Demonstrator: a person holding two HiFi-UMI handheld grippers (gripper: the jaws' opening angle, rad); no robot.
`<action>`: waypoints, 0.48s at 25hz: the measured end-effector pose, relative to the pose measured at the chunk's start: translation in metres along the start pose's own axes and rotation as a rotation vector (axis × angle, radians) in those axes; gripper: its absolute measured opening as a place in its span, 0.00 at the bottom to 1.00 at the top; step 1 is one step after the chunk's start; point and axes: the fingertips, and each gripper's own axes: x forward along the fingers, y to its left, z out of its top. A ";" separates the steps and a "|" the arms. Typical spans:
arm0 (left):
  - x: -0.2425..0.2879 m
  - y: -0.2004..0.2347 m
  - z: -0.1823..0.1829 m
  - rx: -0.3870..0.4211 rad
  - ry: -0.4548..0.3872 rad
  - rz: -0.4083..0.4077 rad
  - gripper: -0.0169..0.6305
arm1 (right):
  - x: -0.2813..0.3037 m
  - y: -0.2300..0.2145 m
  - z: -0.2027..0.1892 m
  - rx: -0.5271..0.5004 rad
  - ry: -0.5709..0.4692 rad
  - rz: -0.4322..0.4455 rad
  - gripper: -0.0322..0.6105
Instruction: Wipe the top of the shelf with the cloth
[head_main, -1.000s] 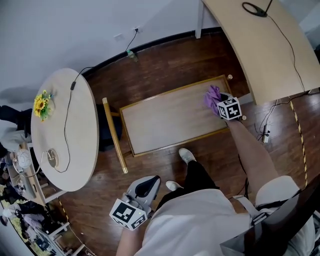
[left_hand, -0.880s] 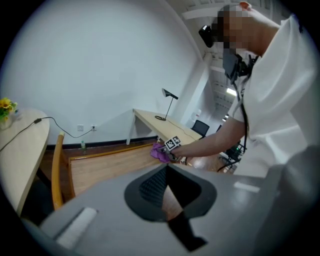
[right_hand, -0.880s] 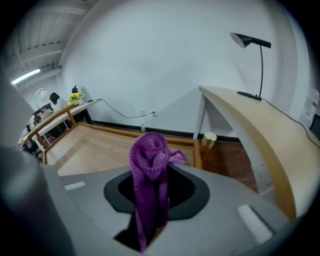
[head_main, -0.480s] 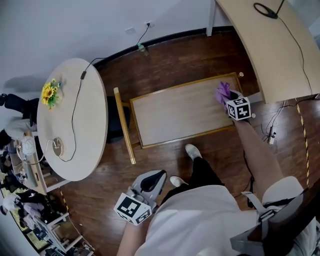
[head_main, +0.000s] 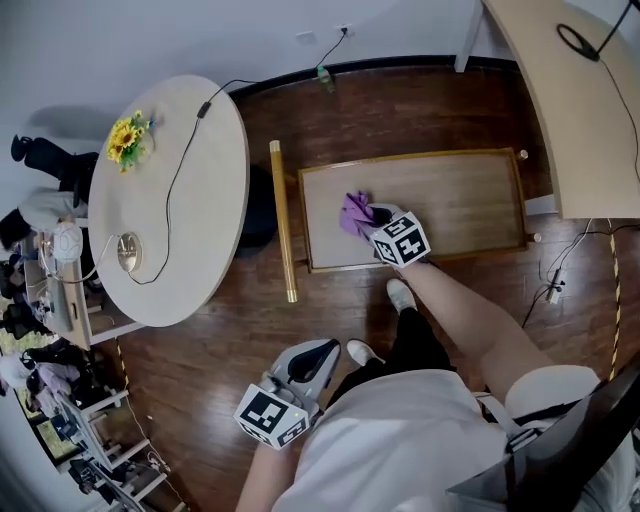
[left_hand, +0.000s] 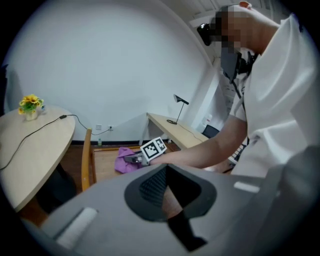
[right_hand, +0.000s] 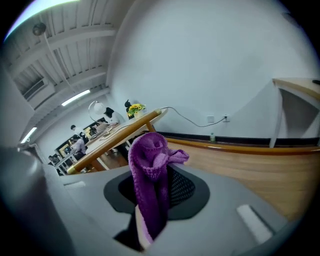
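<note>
A low wooden shelf top with a raised rim lies on the dark floor in the head view. My right gripper is near its left end, shut on a purple cloth that rests on the wood. In the right gripper view the cloth stands bunched between the jaws of the right gripper, with the shelf top stretching beyond. My left gripper hangs low by the person's side, shut and holding nothing. From the left gripper view, the cloth and shelf top show ahead.
A round table with sunflowers and a cable stands left of the shelf. A curved desk is at the upper right. A wooden rail borders the shelf's left end. The person's shoe is by the shelf's near edge.
My right gripper has slid the purple cloth from the right end of the shelf top over to its left end. The left gripper has stayed by the person's side.
</note>
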 end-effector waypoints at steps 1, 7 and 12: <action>-0.005 0.002 -0.002 -0.007 0.001 0.009 0.05 | 0.015 0.017 0.001 -0.005 0.007 0.025 0.20; -0.027 0.010 -0.017 -0.039 0.011 0.054 0.05 | 0.078 0.080 -0.008 -0.043 0.063 0.116 0.20; -0.037 0.015 -0.023 -0.050 0.011 0.067 0.05 | 0.079 0.073 -0.026 -0.050 0.101 0.096 0.20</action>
